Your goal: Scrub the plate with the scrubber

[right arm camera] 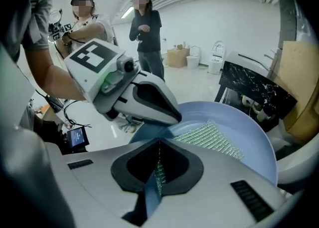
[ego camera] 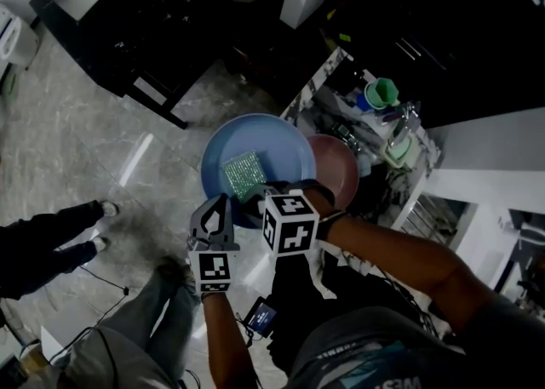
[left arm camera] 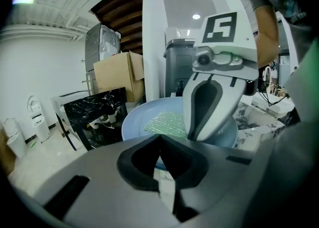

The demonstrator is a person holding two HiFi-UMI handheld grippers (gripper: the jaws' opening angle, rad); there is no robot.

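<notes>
**Head view:** A round blue plate [ego camera: 281,145] was held up above a pale marble floor [ego camera: 77,149]. A square of green mesh scrubber [ego camera: 243,174] lay flat in the plate, towards its near left side. The left gripper [ego camera: 223,202] met the plate's near rim. The right gripper [ego camera: 260,203] sat just beside it, at the scrubber's near edge. A pink dish [ego camera: 341,170] showed partly behind the plate on the right. Further right, a wire rack [ego camera: 400,153] held a green cup [ego camera: 381,92].

**Left gripper view:** The left gripper [left arm camera: 159,144] had its jaws together on the plate [left arm camera: 134,119], and a sliver of blue rim showed between them. The scrubber [left arm camera: 167,122] lay in the plate's well. The right gripper [left arm camera: 192,134] came down onto the plate's right side. Behind were a cardboard box [left arm camera: 117,75] and a black marble table [left arm camera: 94,105].

**Right gripper view:** The right gripper [right arm camera: 159,147] was clamped on a corner of the scrubber [right arm camera: 212,137]. Green mesh sat pinched between its jaws, with a blue strip alongside it. The rest of the mesh spread across the plate [right arm camera: 249,142]. The left gripper [right arm camera: 174,119] touched the rim at left. A person [right arm camera: 147,32] stood in the background.
</notes>
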